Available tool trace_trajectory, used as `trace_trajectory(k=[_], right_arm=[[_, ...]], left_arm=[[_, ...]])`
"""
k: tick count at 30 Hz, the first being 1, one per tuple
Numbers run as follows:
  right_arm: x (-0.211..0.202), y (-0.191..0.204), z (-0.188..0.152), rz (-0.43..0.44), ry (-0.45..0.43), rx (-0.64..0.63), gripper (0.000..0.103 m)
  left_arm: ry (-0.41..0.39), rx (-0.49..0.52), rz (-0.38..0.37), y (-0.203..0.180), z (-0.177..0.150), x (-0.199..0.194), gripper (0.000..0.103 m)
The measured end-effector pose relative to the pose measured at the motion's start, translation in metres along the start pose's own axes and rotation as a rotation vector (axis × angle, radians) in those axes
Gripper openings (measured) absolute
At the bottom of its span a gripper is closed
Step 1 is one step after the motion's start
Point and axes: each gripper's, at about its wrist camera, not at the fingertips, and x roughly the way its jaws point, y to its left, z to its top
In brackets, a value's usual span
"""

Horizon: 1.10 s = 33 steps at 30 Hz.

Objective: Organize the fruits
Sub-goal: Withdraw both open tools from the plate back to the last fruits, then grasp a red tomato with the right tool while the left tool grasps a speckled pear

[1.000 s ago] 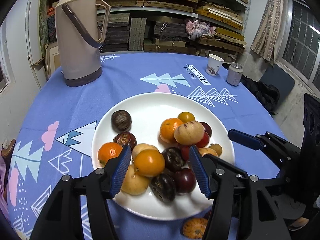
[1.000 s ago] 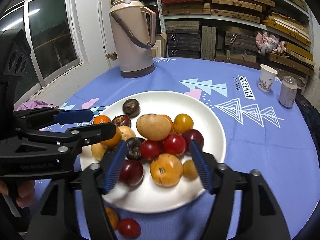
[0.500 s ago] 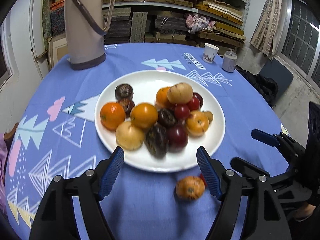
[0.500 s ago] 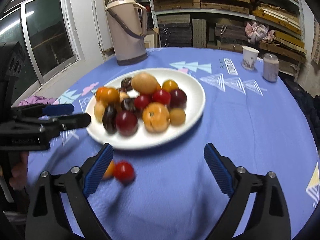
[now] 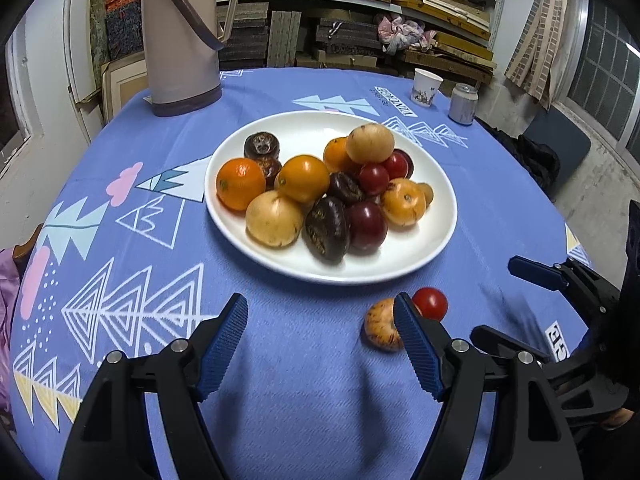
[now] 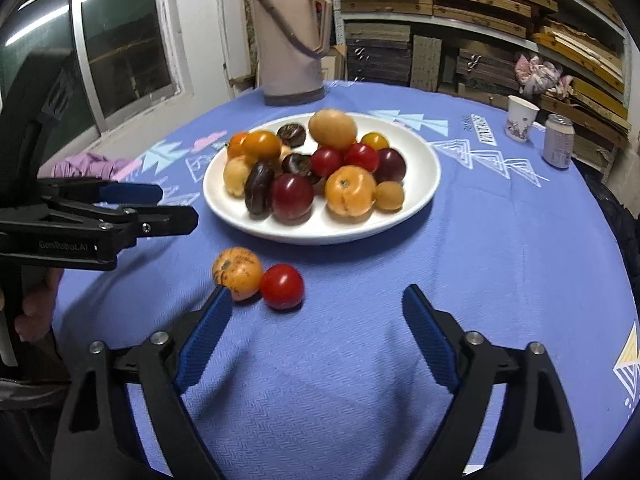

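Woven blue tablecloth (image 5: 280, 380) | glossy round plate (image 5: 400, 264) | left tongs (image 5: 320, 334), right tongs (image 6: 316, 322) apart, empty

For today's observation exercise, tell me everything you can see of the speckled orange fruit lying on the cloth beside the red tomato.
The speckled orange fruit is round and slightly flattened, orange-yellow with dark brown specks and a small dimple at one end. It looks whole and matt-skinned. It lies on the blue tablecloth, off the white plate and in front of it, touching or nearly touching the red tomato. In the left wrist view a finger of the left tool hides part of it; neither tool grips it.
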Motion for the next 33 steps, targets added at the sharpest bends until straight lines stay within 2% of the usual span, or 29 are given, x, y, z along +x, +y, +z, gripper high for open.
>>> trace_trajectory(k=[4, 7, 10, 16, 18, 23, 33], right_arm=[[0.016, 0.009, -0.004, -0.044, 0.063, -0.062, 0.075], [0.024, 0.016, -0.006, -0.033, 0.085, -0.099, 0.074], [0.031, 0.019, -0.005, -0.046, 0.106, -0.123, 0.059], [0.045, 0.026, 0.003, -0.052, 0.127, -0.165, 0.057], [0.049, 0.028, 0.007, -0.044, 0.134, -0.174, 0.045], [0.055, 0.032, 0.01, -0.033, 0.151, -0.199, 0.03], [0.048, 0.019, 0.006, -0.016, 0.146, -0.142, 0.029]], left_arm=[[0.015, -0.008, -0.003, 0.005, -0.004, 0.003, 0.076], [0.025, -0.009, -0.005, 0.007, -0.006, 0.006, 0.076], [0.032, -0.007, -0.008, 0.007, -0.007, 0.008, 0.076], [0.037, 0.002, -0.015, 0.007, -0.009, 0.007, 0.076], [0.039, 0.005, -0.019, 0.007, -0.009, 0.008, 0.076], [0.041, 0.009, -0.025, 0.005, -0.01, 0.007, 0.076], [0.052, 0.037, -0.045, -0.005, -0.012, 0.009, 0.076]])
